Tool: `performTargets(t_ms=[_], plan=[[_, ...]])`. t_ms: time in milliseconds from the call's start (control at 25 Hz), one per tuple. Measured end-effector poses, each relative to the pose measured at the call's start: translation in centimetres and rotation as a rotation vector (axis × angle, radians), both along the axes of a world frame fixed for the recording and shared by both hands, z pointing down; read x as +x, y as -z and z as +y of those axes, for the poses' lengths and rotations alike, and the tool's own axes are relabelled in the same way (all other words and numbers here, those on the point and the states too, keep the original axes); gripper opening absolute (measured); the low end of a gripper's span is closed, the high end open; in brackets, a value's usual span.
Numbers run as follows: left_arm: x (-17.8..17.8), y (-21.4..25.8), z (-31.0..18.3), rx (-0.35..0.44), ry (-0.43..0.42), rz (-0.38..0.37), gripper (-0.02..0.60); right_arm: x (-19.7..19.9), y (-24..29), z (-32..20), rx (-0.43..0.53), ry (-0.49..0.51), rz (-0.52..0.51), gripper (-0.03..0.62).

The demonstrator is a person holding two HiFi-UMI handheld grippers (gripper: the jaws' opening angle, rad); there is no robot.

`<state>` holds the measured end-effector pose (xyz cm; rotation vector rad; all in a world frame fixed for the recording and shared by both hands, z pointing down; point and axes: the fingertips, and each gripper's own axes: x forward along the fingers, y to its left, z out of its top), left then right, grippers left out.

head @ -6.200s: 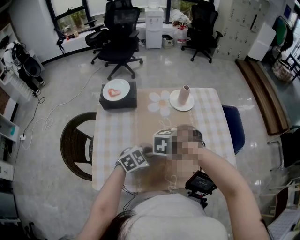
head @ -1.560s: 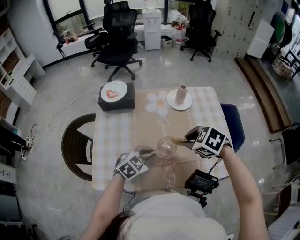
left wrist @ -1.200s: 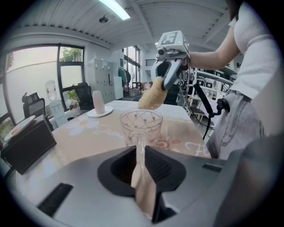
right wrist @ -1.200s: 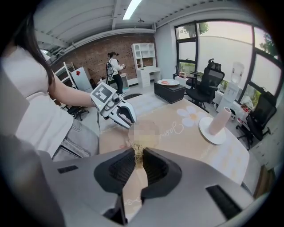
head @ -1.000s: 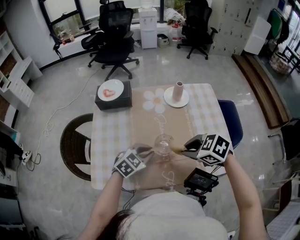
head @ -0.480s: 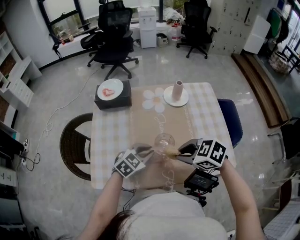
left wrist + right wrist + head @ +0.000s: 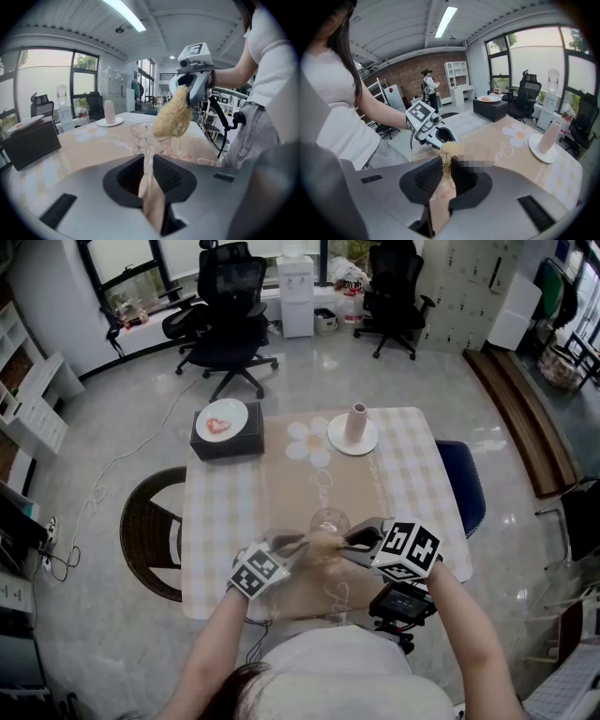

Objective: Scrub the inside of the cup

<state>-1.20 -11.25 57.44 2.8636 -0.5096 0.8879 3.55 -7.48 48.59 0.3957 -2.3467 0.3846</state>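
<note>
A clear stemmed glass cup [image 7: 329, 519] stands tilted over the beige table runner. My left gripper [image 7: 296, 542] is shut on its stem [image 7: 148, 159], with the bowl [image 7: 143, 130] just beyond the jaws. My right gripper [image 7: 360, 538] is shut on a yellow loofah sponge [image 7: 323, 542]. In the left gripper view the sponge [image 7: 172, 116] hangs at the bowl's right rim under the right gripper [image 7: 193, 79]. The right gripper view shows the sponge [image 7: 447, 153] between its jaws and the left gripper [image 7: 427, 125] behind. A mosaic patch hides the cup there.
A black box with a white plate [image 7: 228, 424] sits at the table's far left. A pink cylinder on a white dish [image 7: 356, 431] stands at the far middle. A wicker chair [image 7: 150, 531] is on the left, a blue seat [image 7: 467, 489] on the right, and a black device [image 7: 403, 602] at the near edge.
My right gripper has carried the sponge leftward from the table's right side to the cup. The left gripper and the cup have stayed in place.
</note>
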Motion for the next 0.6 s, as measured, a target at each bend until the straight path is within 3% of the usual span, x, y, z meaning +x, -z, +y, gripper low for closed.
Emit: performTargets(t_ms=[240, 600], plan=[[0.5, 1.3, -0.7, -0.095, 0.071, 0.079, 0.051, -0.1, 0.3, -1.4, 0.083, -0.051, 0.013, 0.055], [0.6, 1.9, -1.5, -0.222, 0.125, 0.104, 0.051, 0.2, 3.2, -2.8, 0.108, -0.144, -0.191, 0.055]])
